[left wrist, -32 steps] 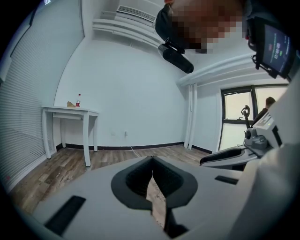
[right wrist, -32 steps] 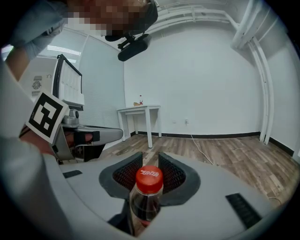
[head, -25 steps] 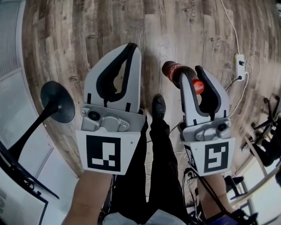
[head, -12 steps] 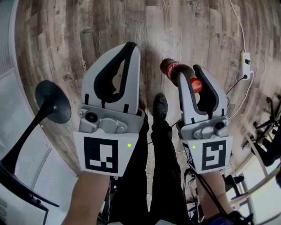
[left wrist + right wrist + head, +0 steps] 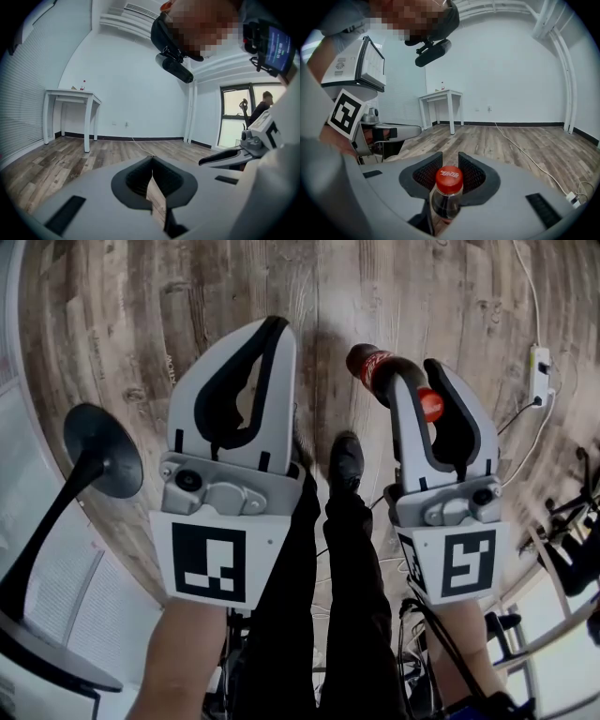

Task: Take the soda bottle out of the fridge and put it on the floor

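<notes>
Two grippers fill the head view, above a grey wood-plank floor (image 5: 450,296). My right gripper (image 5: 415,381) hides the middle of the soda bottle (image 5: 371,371); the white print on its red label is too blurred to read.

In the left gripper view, my left gripper (image 5: 151,161) has its ribbed black pads meeting at the tips, with nothing between them.

In the right gripper view, my jaws clamp the bottle's neck under the red cap (image 5: 449,178). The cap's white script is too small to read, and the bottle's base is cut off.
</notes>
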Tool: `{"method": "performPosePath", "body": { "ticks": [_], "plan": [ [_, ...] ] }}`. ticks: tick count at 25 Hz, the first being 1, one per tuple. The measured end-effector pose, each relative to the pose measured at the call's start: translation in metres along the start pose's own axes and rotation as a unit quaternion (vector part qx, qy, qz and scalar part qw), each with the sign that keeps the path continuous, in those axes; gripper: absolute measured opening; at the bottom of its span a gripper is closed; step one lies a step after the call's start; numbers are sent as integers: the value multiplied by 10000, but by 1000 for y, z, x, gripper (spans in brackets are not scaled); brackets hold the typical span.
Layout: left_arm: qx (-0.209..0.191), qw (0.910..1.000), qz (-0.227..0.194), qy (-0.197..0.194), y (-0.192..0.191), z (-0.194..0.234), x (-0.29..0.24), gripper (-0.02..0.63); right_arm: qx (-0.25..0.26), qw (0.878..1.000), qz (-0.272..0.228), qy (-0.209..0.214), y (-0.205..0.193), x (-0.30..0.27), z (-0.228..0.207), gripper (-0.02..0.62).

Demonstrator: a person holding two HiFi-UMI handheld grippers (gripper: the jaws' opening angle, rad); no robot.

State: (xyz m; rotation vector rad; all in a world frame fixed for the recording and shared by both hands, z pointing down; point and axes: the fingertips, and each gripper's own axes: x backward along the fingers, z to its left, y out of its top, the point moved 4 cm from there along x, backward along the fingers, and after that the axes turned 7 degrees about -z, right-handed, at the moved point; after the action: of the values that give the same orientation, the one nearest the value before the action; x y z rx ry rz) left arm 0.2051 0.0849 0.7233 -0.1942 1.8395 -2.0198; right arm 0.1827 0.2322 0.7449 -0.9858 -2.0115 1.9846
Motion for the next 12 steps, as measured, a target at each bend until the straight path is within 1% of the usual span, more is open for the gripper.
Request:
{"method": "performPosePath", "body": {
  "ticks": [12],
  "plan": [
    [-44, 9999, 145, 45, -44, 8, -3, 17, 18, 9998, 190, 108, -50, -11, 3, 120]
  ]
}}
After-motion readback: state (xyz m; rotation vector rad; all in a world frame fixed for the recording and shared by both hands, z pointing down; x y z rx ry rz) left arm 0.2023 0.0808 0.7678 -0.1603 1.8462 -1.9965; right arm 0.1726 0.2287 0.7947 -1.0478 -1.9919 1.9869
